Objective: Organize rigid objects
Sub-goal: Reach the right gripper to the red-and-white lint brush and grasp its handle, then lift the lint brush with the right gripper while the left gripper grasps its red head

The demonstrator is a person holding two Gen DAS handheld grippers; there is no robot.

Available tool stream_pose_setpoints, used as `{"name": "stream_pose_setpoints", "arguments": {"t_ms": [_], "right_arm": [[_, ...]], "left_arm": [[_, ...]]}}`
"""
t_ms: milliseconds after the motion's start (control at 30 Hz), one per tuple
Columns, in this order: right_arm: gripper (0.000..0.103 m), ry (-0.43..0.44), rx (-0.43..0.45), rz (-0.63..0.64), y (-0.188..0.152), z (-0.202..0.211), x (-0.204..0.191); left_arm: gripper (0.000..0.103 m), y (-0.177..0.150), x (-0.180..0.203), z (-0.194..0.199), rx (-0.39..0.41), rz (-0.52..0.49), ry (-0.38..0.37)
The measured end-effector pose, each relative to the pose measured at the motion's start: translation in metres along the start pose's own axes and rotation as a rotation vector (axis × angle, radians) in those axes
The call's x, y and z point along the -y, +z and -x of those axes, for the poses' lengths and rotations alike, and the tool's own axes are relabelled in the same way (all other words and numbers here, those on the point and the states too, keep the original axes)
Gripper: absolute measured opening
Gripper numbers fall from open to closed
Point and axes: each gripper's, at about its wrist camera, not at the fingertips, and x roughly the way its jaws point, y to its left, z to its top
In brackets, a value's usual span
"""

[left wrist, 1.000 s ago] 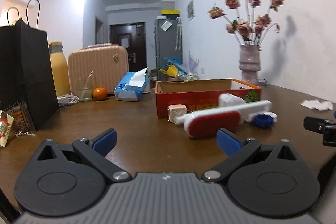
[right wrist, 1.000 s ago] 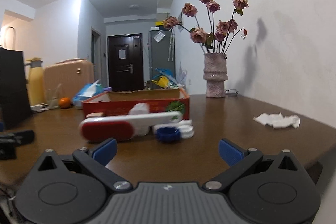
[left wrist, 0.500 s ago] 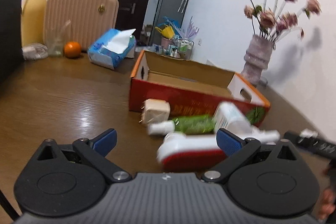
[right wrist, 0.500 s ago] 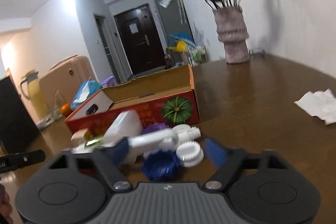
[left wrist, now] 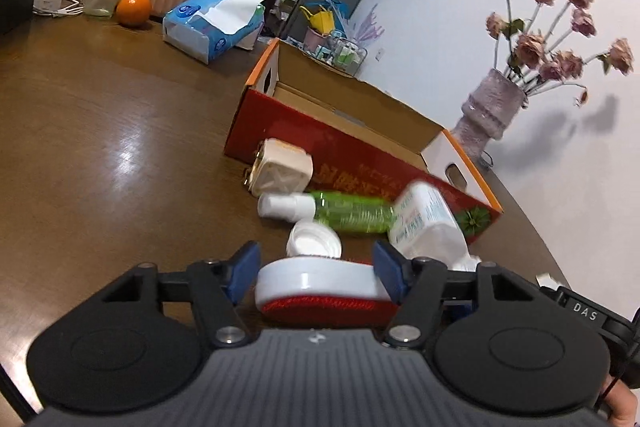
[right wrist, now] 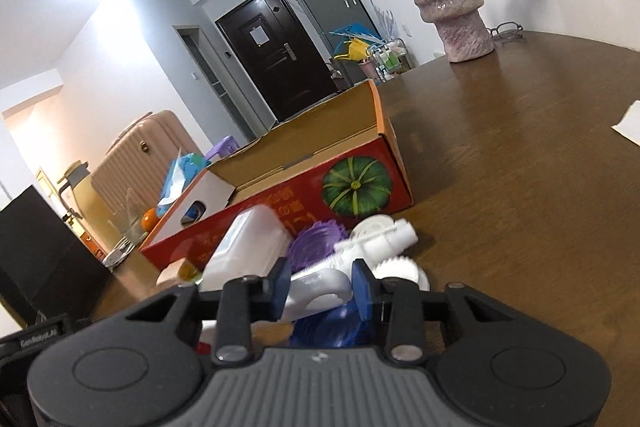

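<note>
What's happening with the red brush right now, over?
Left gripper around lint brush head. Right gripper around its white handle. Bottles and caps crowd it; box behind.

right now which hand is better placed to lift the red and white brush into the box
Left, probably. The left gripper brackets the brush at its broad head, fingers open around it. The right gripper only straddles the thin handle. The box lies open just ahead.

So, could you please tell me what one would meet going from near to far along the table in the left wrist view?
Lint brush between the left hand-held gripper fingers → white cap → green spray bottle → beige plug adapter → red cardboard box → tissue pack → orange.
</note>
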Motion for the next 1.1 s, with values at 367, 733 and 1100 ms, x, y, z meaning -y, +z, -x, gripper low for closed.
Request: {"name": "stream_pose_setpoints", "arguments": {"t_ms": [367, 733, 1100], "right_arm": [[0.032, -0.014, -0.077, 0.215, -0.075, 0.051, -0.049], [0.034, -0.036, -0.113, 0.24, -0.07, 0.078, -0.037], [0.022, -0.075, -0.19, 0.358, -0.075, 0.061, -0.058]], "left_arm": [[0.072, -0.058, 0.009, 0.051, -0.011, -0.234, -0.041], [0.098, -0.062, -0.016, 0.118, 0.05, -0.306, 0.099], [0.078, -0.078, -0.024, 0.127, -0.04, -0.28, 0.197]]}}
